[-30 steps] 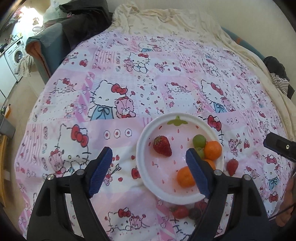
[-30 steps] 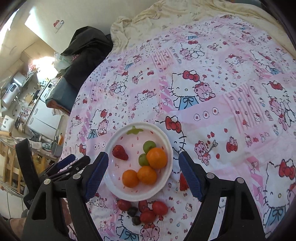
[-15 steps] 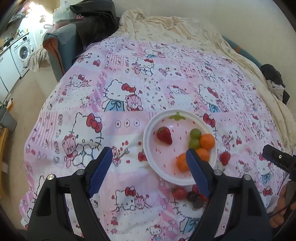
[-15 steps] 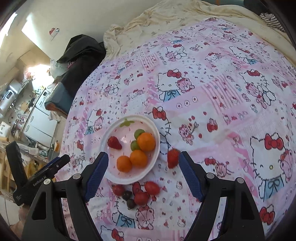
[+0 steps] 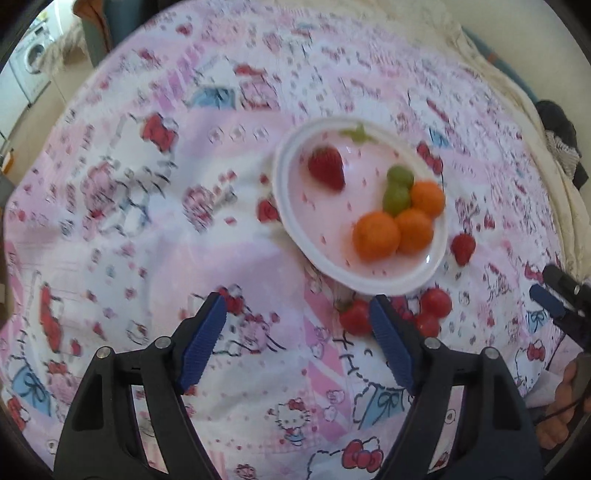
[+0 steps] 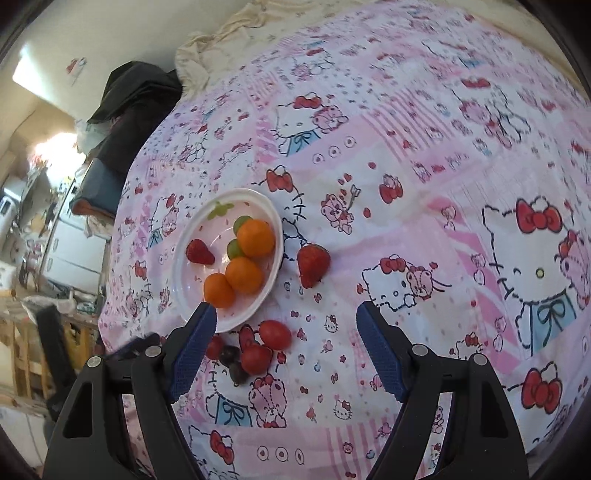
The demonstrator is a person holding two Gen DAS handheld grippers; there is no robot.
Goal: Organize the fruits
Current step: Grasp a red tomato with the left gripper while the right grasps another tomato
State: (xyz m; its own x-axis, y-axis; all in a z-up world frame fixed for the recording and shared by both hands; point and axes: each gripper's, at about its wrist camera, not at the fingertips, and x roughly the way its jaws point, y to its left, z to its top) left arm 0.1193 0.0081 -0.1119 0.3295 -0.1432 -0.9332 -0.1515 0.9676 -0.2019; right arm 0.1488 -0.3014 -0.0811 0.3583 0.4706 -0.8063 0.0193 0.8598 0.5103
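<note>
A white plate (image 5: 436, 258) (image 6: 271, 214) lies on the Hello Kitty bedspread. It holds three oranges (image 5: 376, 237) (image 6: 255, 237), two green grapes (image 5: 397, 199) and a strawberry (image 5: 327, 168) (image 6: 198, 252). A loose strawberry (image 6: 312, 264) (image 5: 462, 248) lies right of the plate. Cherry tomatoes (image 6: 274, 334) (image 5: 436, 302) and dark grapes (image 6: 238, 372) lie in front of it. My left gripper (image 5: 297, 332) is open and empty, in front of the plate. My right gripper (image 6: 284, 343) is open and empty, above the tomatoes.
The bedspread (image 6: 443, 184) covers a bed. A cream blanket (image 6: 258, 22) lies at the far end. Dark clothes (image 6: 136, 96) sit on a chair at the left. A washing machine (image 5: 29, 62) stands at the far left. The right gripper also shows in the left wrist view (image 5: 561, 306).
Both grippers have moved lower and nearer the bed. In the left view the plate has shifted up and right; in the right view the tomatoes now lie between the fingers.
</note>
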